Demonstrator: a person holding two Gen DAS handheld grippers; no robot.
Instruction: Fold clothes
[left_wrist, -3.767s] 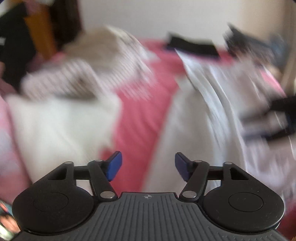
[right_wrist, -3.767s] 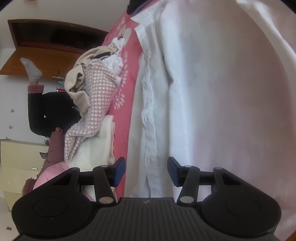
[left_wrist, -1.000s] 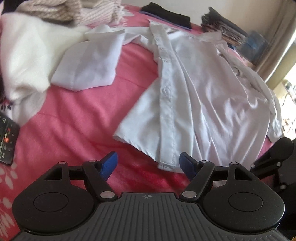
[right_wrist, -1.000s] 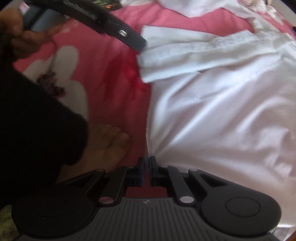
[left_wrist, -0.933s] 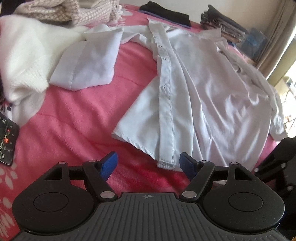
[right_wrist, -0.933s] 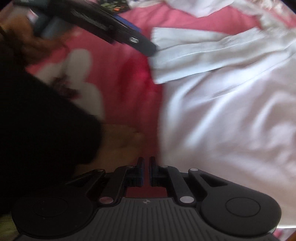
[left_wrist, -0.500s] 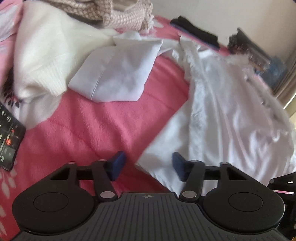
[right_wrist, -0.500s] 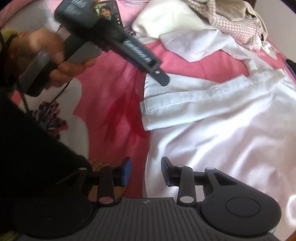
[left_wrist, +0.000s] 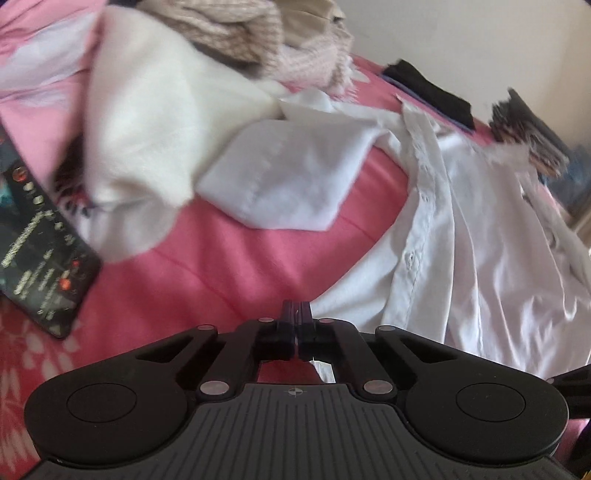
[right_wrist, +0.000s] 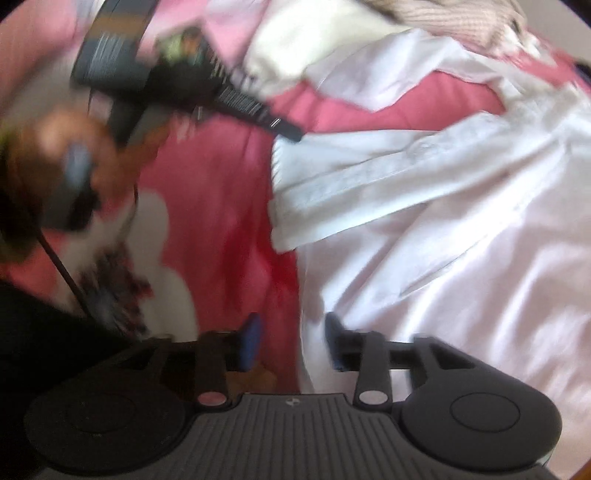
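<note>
White button-front shirt (left_wrist: 491, 251) lies spread on the pink bedcover (left_wrist: 229, 258), placket running away from the left wrist camera, hem corner nearest it; one sleeve (left_wrist: 295, 177) lies folded out to the left of the body, flat on the cover; left gripper (left_wrist: 297, 314) has its fingers drawn together at that near hem corner, a scrap of white cloth showing just behind the pads, so it reads as clamped on the shirt's corner, confirmed in the right wrist view where the black finger tip of the left gripper (right_wrist: 291, 134) meets the corner of the hem band; the person's hand (right_wrist: 55, 158), blurred, grips its handle at left; right gripper (right_wrist: 291, 347) has its blue pads apart and is widening; the shirt's side edge (right_wrist: 310, 295) runs between the pads, not pressed by either; pink cover shows left of that edge, white shirt body to the right; beyond the sleeve, a cream fluffy garment (left_wrist: 140, 122) and a beige knit pile (left_wrist: 236, 33); a dark phone (left_wrist: 37, 251) lies on the cover at left, screen lit; dark folded cloth (left_wrist: 432, 92) at the far edge of the bed; both views are motion-blurred.
</note>
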